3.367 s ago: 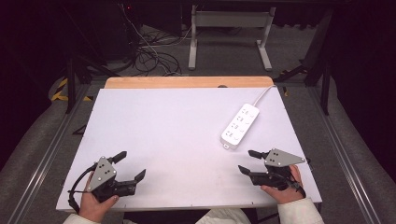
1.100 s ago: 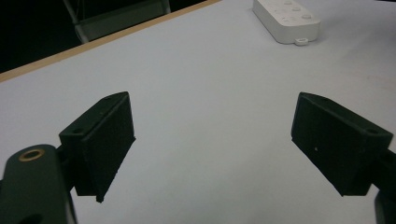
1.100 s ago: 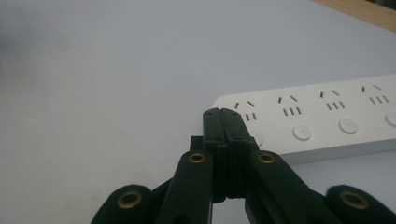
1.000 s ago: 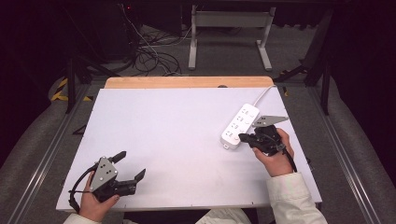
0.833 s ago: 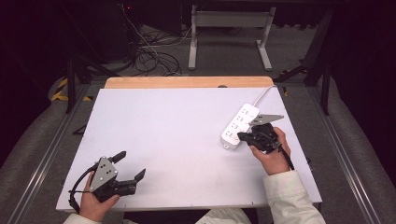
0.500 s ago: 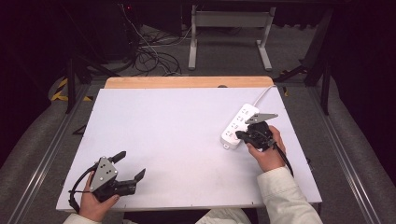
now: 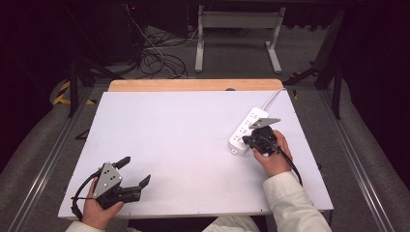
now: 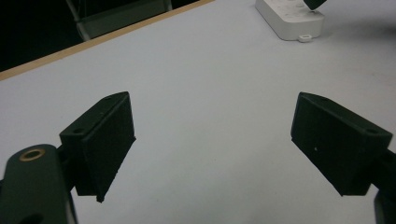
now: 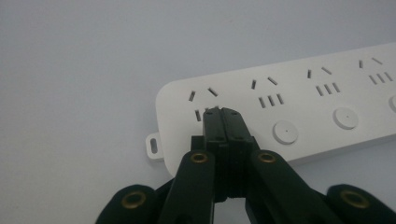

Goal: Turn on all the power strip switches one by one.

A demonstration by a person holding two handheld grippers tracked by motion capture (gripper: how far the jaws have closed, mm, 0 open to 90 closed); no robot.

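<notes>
A white power strip point(image 7: 247, 129) lies at the right of the white table, its cable running off the far edge. My right gripper point(image 7: 251, 139) is shut, jaws pressed together with nothing between them. In the right gripper view its tips point(image 9: 224, 112) hover at the end socket of the power strip point(image 9: 299, 112), next to a round button; whether they touch it I cannot tell. My left gripper point(image 7: 135, 171) rests near the front left corner, open. In the left gripper view its pads point(image 8: 105, 140) stand wide apart over bare table, with the power strip point(image 8: 289, 16) far off.
The white table board point(image 7: 183, 140) has a wooden strip point(image 7: 193, 85) along its far edge. Cables point(image 7: 159, 58) and a metal stand point(image 7: 237, 29) sit on the dark floor beyond. A small mounting tab point(image 9: 153, 145) sticks out of the strip's end.
My right gripper has crept left and down along the near end of the power strip over the last second. Earlier it rested open at the front right. The left gripper has kept still.
</notes>
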